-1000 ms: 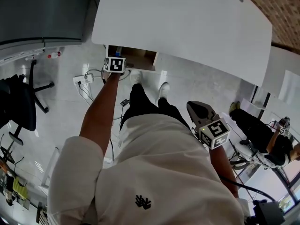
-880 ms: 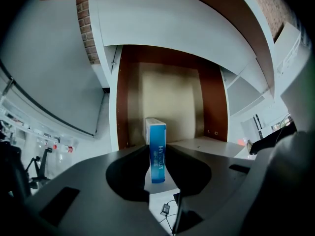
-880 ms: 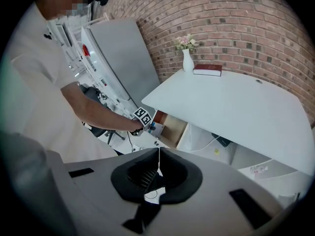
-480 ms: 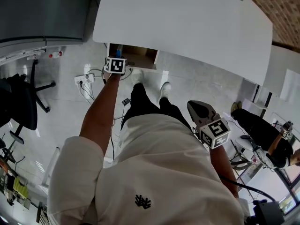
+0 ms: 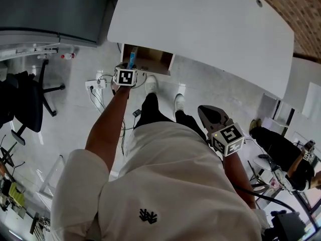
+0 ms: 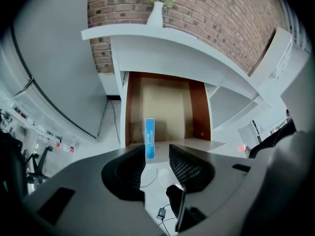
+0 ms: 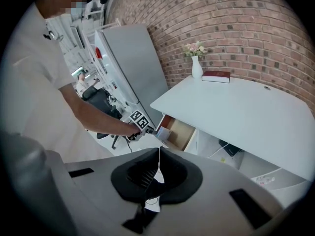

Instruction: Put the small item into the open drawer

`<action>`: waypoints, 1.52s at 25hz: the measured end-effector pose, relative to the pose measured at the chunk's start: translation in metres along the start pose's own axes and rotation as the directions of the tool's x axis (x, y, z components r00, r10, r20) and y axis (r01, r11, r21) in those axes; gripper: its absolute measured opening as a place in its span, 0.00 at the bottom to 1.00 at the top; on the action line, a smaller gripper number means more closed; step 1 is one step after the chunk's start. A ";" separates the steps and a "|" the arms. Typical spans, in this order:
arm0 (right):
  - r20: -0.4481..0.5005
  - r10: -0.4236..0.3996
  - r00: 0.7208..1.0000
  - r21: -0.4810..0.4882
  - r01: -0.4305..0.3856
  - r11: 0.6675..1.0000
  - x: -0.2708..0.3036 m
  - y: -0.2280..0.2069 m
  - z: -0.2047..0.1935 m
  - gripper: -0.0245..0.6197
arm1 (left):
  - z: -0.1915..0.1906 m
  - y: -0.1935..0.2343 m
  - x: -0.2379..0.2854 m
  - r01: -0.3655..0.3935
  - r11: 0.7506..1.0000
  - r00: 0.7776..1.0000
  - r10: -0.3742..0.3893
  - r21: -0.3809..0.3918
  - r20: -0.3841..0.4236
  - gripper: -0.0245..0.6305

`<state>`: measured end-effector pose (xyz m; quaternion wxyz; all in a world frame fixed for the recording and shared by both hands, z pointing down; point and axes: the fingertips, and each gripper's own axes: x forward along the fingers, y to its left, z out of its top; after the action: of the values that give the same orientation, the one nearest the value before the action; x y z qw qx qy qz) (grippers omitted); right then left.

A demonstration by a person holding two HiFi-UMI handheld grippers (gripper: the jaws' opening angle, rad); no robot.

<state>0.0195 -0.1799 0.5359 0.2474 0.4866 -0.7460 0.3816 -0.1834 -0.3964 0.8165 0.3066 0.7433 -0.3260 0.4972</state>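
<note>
Pale floor tiles and a white bench [image 5: 200, 24] fill the head view, and the open drawer [image 5: 161, 63] juts toward us from under the bench's edge. Our left hand-held gripper [image 5: 126, 73] reaches to the drawer's front left corner, where the small blue box [image 5: 131, 60] stands on end just past the jaw tips. Our right hand-held gripper [image 5: 211, 118] hangs by our hip, well apart from the drawer, so the left is plainly nearer.

From the left gripper view we see the jaws opening. The box [image 6: 149, 138] is straight ahead with its long axis vertical. Its lower end shows between the tips, close to the left pad and clear of the right one, and neither pad seems to press it. It stands at the drawer's front edge; we cannot tell whether it rests on the drawer's bottom.

From the right gripper view, that hand-held gripper's [image 7: 158, 154] jaws are closed together on nothing, and the drawer [image 7: 181, 134] lies well ahead.
</note>
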 end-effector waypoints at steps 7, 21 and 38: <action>0.033 0.065 0.997 -0.086 -0.062 0.994 -0.020 -0.005 -0.002 0.09 | -0.008 -0.030 -0.052 0.011 1.000 0.994 -0.009 -0.013 0.110 0.28; 0.037 0.212 0.977 -0.223 -0.199 0.954 -0.091 -0.027 -0.026 0.09 | -0.054 -0.156 -0.152 0.100 0.990 0.973 -0.075 -0.102 0.219 0.10; 0.016 0.344 0.939 -0.325 -0.320 0.890 -0.157 -0.025 -0.095 0.09 | -0.088 -0.340 -0.259 0.315 0.946 0.876 -0.257 -0.082 0.408 0.08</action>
<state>0.1058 -0.0239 0.4836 0.2261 0.3192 -0.8783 0.2751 -0.0382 -0.0769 0.5561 0.3587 0.8433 -0.3024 0.2624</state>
